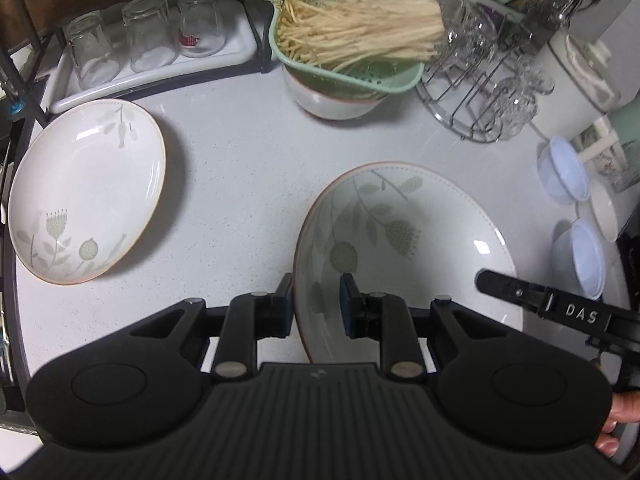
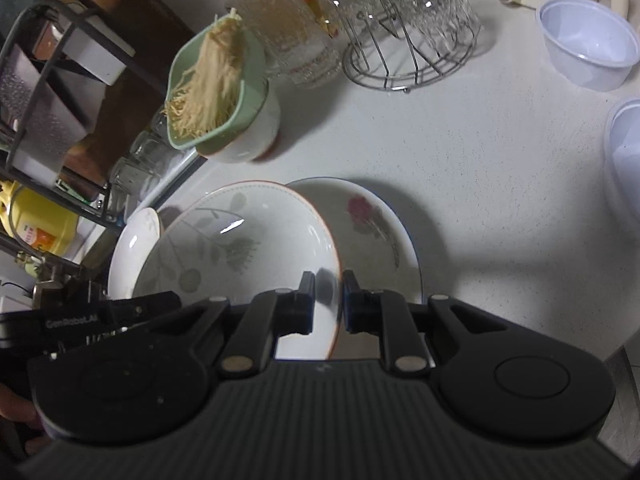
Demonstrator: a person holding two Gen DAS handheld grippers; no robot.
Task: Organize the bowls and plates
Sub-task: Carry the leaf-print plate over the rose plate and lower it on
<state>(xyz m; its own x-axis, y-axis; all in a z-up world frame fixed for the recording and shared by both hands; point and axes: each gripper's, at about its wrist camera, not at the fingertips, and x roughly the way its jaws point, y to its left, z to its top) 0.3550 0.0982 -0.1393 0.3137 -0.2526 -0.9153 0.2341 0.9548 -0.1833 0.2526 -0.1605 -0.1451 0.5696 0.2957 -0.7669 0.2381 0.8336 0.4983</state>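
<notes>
A leaf-patterned deep plate is held up off the counter by both grippers. My left gripper straddles its left rim, jaws set apart with a gap at the inner finger. My right gripper is shut on its right rim. A second leaf-patterned plate lies on the counter at the left; it also shows in the right wrist view. A rose-patterned plate lies under the held plate.
A green colander of noodles sits in a white bowl at the back. Upturned glasses stand on a white tray. A wire glass rack and plastic bowls are at the right.
</notes>
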